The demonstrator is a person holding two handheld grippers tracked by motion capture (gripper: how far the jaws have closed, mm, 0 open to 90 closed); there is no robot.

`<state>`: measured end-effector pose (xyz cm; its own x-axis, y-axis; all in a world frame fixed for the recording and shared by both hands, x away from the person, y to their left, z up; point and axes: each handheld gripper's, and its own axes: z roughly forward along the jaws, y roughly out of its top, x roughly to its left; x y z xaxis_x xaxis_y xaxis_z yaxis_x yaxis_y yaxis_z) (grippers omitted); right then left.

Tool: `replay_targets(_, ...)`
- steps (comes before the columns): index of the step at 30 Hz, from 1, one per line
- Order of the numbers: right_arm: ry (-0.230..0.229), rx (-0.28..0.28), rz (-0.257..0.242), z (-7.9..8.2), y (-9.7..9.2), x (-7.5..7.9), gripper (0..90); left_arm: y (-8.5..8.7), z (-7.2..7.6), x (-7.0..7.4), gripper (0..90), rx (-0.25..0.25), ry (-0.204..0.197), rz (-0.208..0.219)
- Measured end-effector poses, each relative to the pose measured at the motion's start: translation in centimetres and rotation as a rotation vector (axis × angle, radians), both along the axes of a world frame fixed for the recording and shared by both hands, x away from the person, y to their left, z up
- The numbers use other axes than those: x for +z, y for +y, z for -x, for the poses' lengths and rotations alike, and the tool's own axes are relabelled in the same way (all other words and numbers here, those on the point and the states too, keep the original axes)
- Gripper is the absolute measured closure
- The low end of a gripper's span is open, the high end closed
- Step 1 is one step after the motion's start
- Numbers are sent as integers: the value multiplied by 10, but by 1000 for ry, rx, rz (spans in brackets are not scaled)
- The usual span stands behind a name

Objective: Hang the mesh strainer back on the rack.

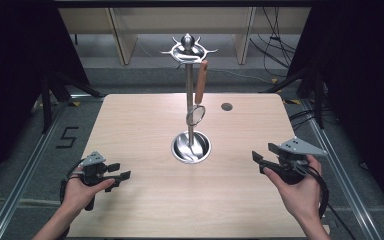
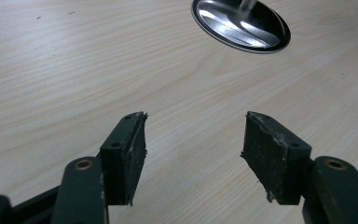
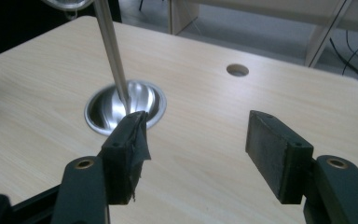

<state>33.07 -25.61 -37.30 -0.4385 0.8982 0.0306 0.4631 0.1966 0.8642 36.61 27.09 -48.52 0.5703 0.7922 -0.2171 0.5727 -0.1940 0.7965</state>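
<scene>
A steel utensil stand (image 1: 190, 100) rises from a round dished base (image 1: 191, 146) at the table's middle; its base also shows in the left gripper view (image 2: 240, 24) and the right gripper view (image 3: 123, 106). A utensil with a brown wooden handle (image 1: 201, 82) and a round metal head (image 1: 196, 115) hangs from the stand's hooked top (image 1: 188, 49). My left gripper (image 1: 119, 171) is held near the front left of the table, open and empty (image 2: 193, 149). My right gripper (image 1: 261, 159) is at the front right, open and empty (image 3: 196, 149). Both point toward the stand.
The light wooden table (image 1: 145, 130) has a small round hole (image 1: 226, 106) at the back right, also in the right gripper view (image 3: 237, 70). Black curtains flank the table. Cables lie on the floor at the back right, and wooden shelving stands behind.
</scene>
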Motion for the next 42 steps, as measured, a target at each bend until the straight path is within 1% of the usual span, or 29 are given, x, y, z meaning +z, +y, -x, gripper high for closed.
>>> replay_targets(6,37,-28,-25,3,-11,-21,393,0,-1,-1,382,-5,0,-4)
replay_targets(7,50,-33,-16,3,-13,-24,393,0,-1,-1,382,-6,0,-5)
replay_targets(8,42,-40,-13,3,-17,-28,393,0,-1,-1,382,-6,0,-5)
replay_targets(9,52,-48,-29,3,-17,-30,394,-1,0,-1,382,-5,0,-2)
replay_targets(12,59,-54,-35,3,-23,-39,394,0,-1,-1,382,-8,0,-5)
replay_targets(13,65,-62,-19,4,-24,-41,394,0,-1,-1,382,-8,-2,-4)
replay_targets(15,66,-68,-34,3,-27,-47,395,0,-1,-1,382,-11,-1,-8)
replay_targets(16,87,-84,-23,4,-30,-50,395,0,-1,-1,382,-11,3,-12)
replay_targets(19,106,-95,-38,4,-34,-58,396,0,-1,-1,382,-11,-1,-5)
replay_targets(20,104,-93,-26,3,-36,-60,396,0,-1,-1,382,-12,0,-5)
replay_targets(21,108,-87,-20,3,-38,-61,396,0,-1,-1,382,-15,0,-11)
replay_targets(22,122,-99,-33,4,-39,-62,396,0,-1,-1,382,-10,-2,-4)
replay_targets(24,113,-96,-20,4,-41,-64,396,0,-1,0,382,-17,-2,-13)
replay_targets(25,126,-117,-45,5,-40,-64,396,0,-1,-1,382,-13,-4,-4)
replay_targets(26,104,-104,-2,4,-43,-65,396,0,-1,0,382,-13,-4,-4)
replay_targets(27,146,-132,-52,7,-40,-65,396,0,-1,0,382,-15,-4,-11)
replay_targets(28,132,-120,-39,6,-41,-67,396,0,-1,-1,382,-16,-5,-13)
replay_targets(29,124,-124,-64,5,-40,-69,396,-1,-1,-1,382,-15,-6,-8)
replay_targets(30,138,-126,-57,6,-41,-69,396,1,-1,0,382,-25,-1,-30)
replay_targets(31,127,-105,-40,4,-44,-71,396,-1,-1,0,382,-11,-3,-10)
replay_targets(32,144,-126,-52,6,-42,-72,396,0,-1,0,382,-16,-5,-8)
replay_targets(34,153,-126,-43,5,-44,-75,396,0,-2,-1,382,-20,-2,-15)
replay_targets(35,153,-113,-18,4,-47,-76,396,0,-2,-1,382,-20,-2,-14)
replay_targets(36,157,-129,-48,4,-44,-78,396,0,-2,-1,382,-21,-2,-14)
replay_targets(37,175,-132,-34,5,-45,-78,395,0,-2,-1,382,-21,-1,-14)
replay_targets(38,162,-120,-25,3,-47,-80,395,0,-2,-1,381,-21,-1,-13)
replay_targets(39,183,-136,-35,4,-45,-80,395,0,-2,-1,381,-20,1,-15)
replay_targets(40,188,-132,-21,4,-46,-81,395,1,-2,-1,381,-20,4,-21)
replay_targets(42,202,-129,-24,4,-45,-82,394,0,-2,-1,381,-17,5,-16)
